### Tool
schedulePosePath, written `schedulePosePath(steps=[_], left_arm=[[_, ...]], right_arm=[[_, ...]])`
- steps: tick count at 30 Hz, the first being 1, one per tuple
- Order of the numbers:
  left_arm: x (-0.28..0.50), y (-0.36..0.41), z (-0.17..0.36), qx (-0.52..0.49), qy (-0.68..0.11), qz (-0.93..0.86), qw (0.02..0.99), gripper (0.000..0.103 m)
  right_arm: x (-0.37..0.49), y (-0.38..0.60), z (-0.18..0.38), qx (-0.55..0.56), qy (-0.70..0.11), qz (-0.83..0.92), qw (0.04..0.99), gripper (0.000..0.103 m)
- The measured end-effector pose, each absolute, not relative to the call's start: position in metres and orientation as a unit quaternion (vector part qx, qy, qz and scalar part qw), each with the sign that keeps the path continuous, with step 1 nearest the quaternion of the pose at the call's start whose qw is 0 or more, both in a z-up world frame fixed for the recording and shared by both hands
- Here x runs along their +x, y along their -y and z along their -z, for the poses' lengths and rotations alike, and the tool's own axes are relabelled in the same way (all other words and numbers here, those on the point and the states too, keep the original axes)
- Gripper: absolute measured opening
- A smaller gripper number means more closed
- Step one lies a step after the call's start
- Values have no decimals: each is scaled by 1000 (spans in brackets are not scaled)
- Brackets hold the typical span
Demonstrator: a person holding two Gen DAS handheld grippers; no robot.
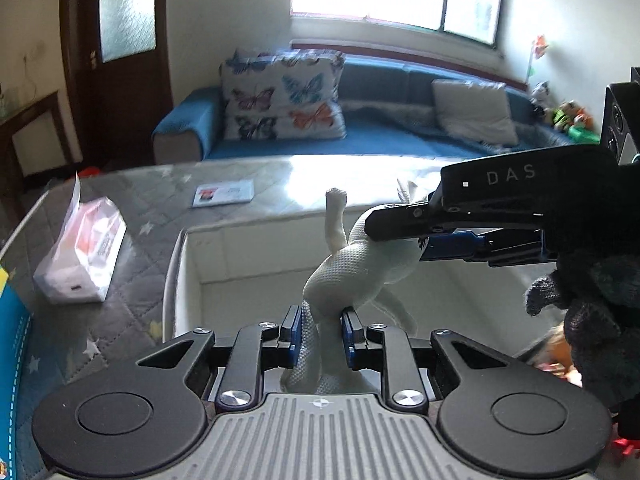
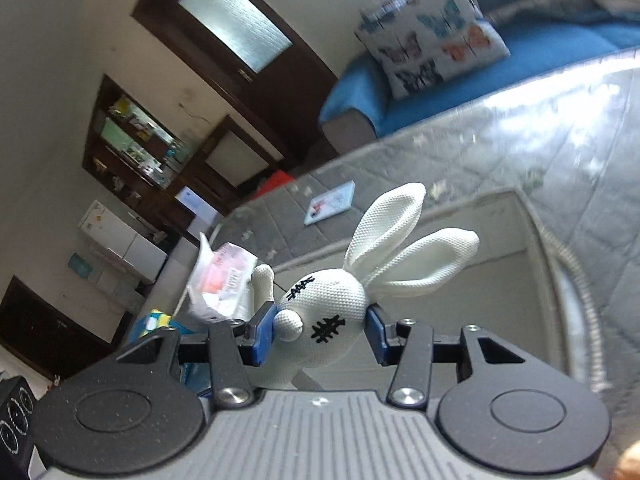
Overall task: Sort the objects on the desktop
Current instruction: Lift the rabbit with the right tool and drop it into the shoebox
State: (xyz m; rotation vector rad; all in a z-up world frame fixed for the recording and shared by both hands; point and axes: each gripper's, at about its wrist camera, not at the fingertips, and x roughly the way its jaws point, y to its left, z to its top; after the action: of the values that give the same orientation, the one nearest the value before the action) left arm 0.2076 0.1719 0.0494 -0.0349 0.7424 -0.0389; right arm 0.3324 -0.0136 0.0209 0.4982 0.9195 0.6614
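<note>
**Both grippers holding one toy rabbit over the box**

Blue pads of the left gripper [image 1: 319,334] are pinching the white toy rabbit [image 1: 352,276] by its lower body. Beside it, the right gripper [image 2: 321,330] is clamping the rabbit's head, ears sticking upward. Rabbit is hanging above an open pale box [image 1: 256,256] sitting on the quilted table [image 1: 132,216], near a tissue pack [image 1: 82,252].

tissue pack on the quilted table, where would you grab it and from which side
Probably across the short width of the tissue pack, coming down from above. It lies flat on the table with open space around it, and its soft plastic body should give under the pads. Avoid the thin loose flap standing up at its far end.
</note>
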Motion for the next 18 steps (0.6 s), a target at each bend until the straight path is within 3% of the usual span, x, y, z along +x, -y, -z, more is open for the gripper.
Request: schedulePosePath(steps=[5, 8, 18], left_arm=[[214, -187, -30, -31, -390, 0, 920, 27], [211, -191, -29, -41, -395, -4, 918, 30], [187, -178, -44, -37, -379, -7, 925, 31]], right_arm=[[345, 1, 0, 219, -455, -304, 808, 53], [341, 0, 0, 204, -457, -296, 814, 68], [314, 9, -34, 140, -433, -311, 834, 67]])
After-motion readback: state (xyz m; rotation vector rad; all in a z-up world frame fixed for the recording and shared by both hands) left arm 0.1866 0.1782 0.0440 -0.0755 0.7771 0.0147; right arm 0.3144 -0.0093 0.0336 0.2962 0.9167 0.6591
